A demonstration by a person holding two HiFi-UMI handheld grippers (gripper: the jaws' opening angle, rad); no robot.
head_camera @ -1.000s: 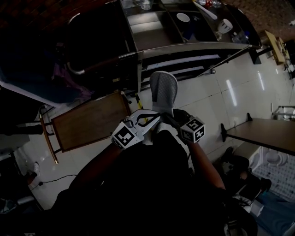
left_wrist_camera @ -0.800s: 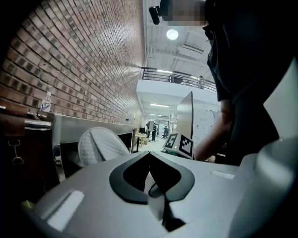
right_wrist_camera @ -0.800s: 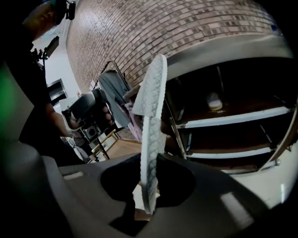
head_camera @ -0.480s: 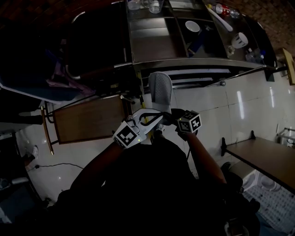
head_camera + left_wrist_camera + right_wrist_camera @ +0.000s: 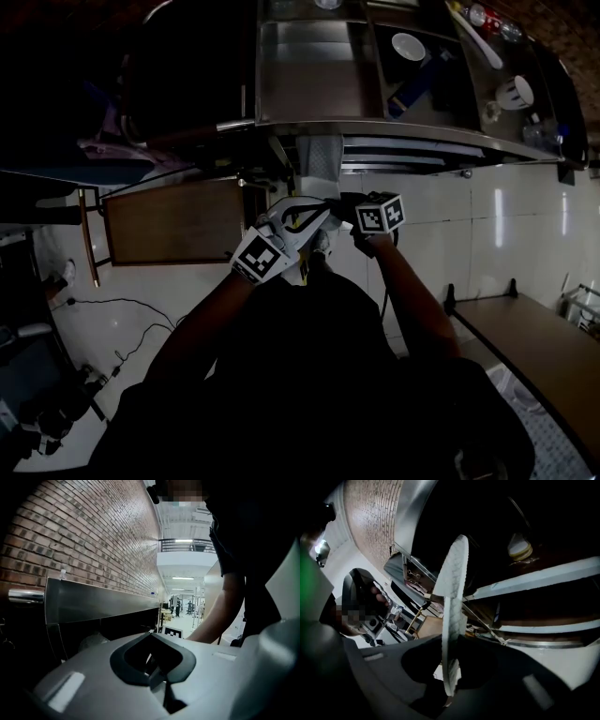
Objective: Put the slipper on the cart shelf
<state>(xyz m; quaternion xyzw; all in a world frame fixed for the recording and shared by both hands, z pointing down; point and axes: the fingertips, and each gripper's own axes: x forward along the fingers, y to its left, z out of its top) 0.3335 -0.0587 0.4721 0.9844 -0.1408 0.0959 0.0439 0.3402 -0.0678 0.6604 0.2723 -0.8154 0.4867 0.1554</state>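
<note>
Jaws: your right gripper (image 5: 451,667) clamps the slipper (image 5: 452,588) edge-on; your left gripper (image 5: 157,667) is closed and empty. Slipper is just before the cart shelf (image 5: 534,579); placement is outstanding.

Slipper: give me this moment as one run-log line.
right gripper: shut on slipper | left gripper: shut, empty | slipper: toe under cart top, at lower shelves | placed: not yet
</note>
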